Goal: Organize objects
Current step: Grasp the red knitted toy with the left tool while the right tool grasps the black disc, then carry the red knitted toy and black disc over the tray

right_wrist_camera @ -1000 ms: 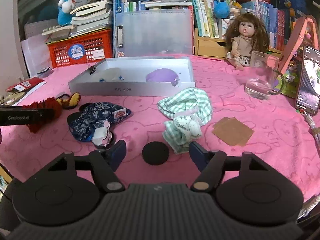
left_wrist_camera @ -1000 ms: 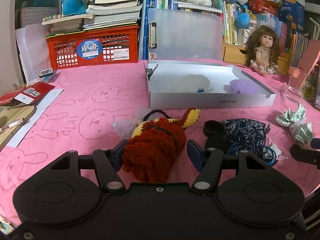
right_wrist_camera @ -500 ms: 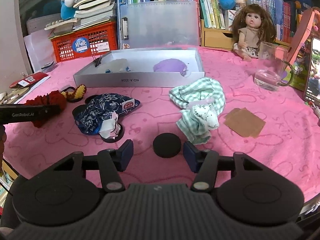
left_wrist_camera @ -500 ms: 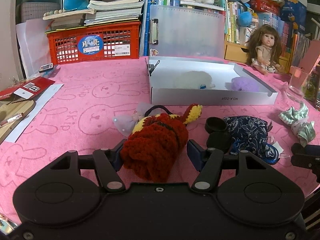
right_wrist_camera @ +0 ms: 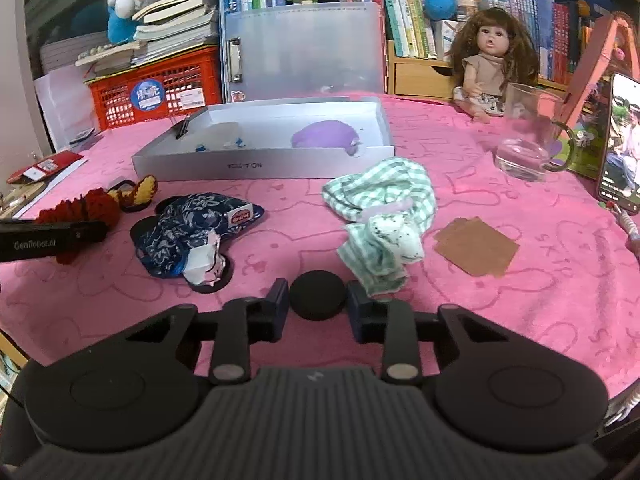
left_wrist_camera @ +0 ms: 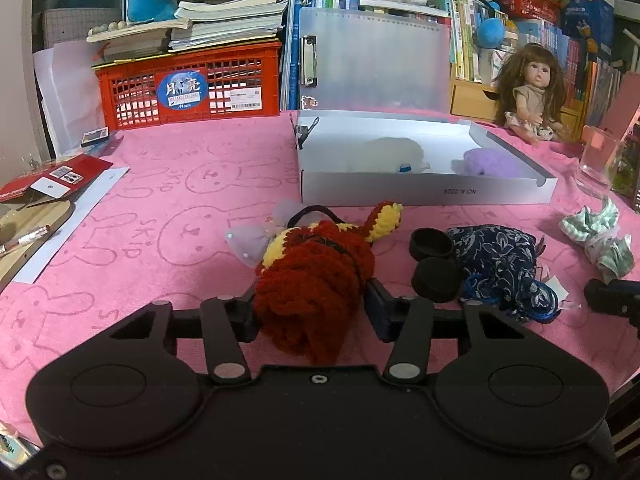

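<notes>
My left gripper [left_wrist_camera: 312, 308] is shut on a red and yellow crochet toy [left_wrist_camera: 316, 276] that lies on the pink cloth; the toy also shows in the right wrist view [right_wrist_camera: 86, 208]. My right gripper [right_wrist_camera: 318, 312] is shut on a round black pad [right_wrist_camera: 317, 295]. A white shallow box [left_wrist_camera: 424, 192] behind them holds a white item [left_wrist_camera: 394, 152] and a purple item [left_wrist_camera: 490, 162]. A dark blue floral pouch [right_wrist_camera: 192, 228] and a green checked cloth [right_wrist_camera: 384, 216] lie between the grippers.
Two more black round pads [left_wrist_camera: 434, 256] lie beside the pouch. A brown card [right_wrist_camera: 476, 246], a glass mug [right_wrist_camera: 528, 142] and a phone [right_wrist_camera: 622, 140] are at the right. A doll [right_wrist_camera: 494, 56], red crate [left_wrist_camera: 192, 88] and books line the back.
Both grippers have closed: the left onto the crochet toy, the right onto the black pad, after moving forward around them.
</notes>
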Motion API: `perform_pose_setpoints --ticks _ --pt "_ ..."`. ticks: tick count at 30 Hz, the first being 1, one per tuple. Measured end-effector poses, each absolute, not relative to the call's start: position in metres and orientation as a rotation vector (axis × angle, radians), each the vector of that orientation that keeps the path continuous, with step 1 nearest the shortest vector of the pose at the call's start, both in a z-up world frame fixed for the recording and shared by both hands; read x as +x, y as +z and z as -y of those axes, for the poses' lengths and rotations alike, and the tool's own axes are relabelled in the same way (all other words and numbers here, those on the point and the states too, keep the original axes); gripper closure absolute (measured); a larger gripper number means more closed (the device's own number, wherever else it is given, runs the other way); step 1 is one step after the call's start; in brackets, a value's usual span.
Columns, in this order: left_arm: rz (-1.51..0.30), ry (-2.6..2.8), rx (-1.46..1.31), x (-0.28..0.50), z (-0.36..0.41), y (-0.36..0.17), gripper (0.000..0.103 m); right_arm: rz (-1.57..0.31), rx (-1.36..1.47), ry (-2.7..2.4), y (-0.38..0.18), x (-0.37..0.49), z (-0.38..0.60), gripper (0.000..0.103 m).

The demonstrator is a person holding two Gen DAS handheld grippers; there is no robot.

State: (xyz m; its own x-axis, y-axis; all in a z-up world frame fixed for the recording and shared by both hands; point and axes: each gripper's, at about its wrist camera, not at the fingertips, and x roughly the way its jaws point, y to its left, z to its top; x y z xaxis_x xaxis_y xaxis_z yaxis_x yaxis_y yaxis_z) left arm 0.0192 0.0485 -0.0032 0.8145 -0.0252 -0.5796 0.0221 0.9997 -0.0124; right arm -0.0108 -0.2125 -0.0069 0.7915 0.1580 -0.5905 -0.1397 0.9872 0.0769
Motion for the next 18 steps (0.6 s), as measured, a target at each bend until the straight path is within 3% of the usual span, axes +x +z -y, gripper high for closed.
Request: perform_pose_setpoints --ticks 18 --pt "-0.563 -0.111 -0.031 0.011 -0.027 0.022 0.060 -0.592 0.022 0.224 0.007 -0.008 0.199 0.068"
